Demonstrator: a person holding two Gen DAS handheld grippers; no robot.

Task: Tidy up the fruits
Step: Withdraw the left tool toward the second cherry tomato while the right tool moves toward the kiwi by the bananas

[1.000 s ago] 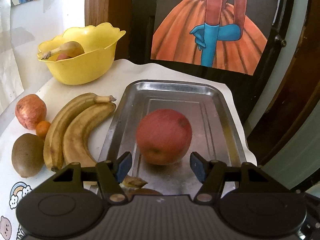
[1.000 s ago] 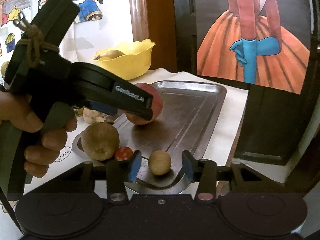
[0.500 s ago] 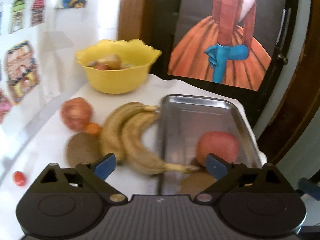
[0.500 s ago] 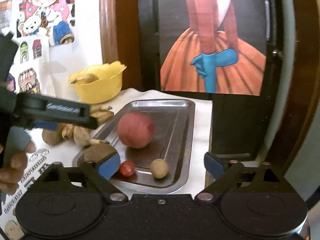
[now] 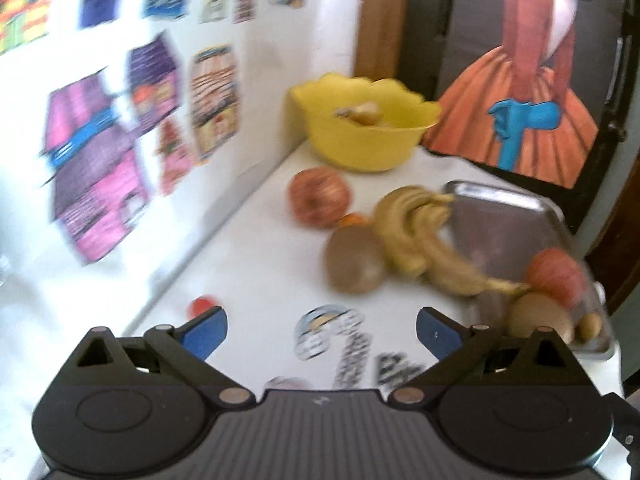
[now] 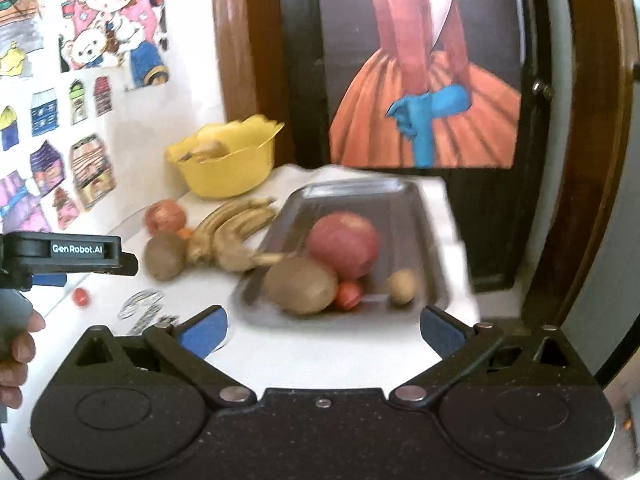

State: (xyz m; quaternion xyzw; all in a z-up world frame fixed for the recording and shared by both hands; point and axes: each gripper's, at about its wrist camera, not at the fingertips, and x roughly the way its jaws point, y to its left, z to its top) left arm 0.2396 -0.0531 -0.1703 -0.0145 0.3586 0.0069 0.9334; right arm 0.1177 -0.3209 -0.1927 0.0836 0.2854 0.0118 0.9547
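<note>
Tray (image 6: 400,196): holds a red apple (image 6: 343,244), kiwi (image 6: 300,286), cherry tomato (image 6: 349,295) and a small tan fruit (image 6: 402,286).
Beside tray: bananas (image 6: 232,236), their tips over its rim; second kiwi (image 5: 354,260), another apple (image 5: 319,197).
Bowl (image 5: 364,136): yellow, behind.
Left gripper (image 5: 322,334): spread wide, empty.
Right gripper (image 6: 324,332): spread wide, empty.
Left view only: stray tomato (image 5: 201,306) just past left fingertip.

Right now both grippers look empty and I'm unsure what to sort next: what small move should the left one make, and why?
Probably ease the left gripper toward the small red fruit on the table: its jaws are open and empty, and that fruit lies nearest, outside the metal tray.
</note>
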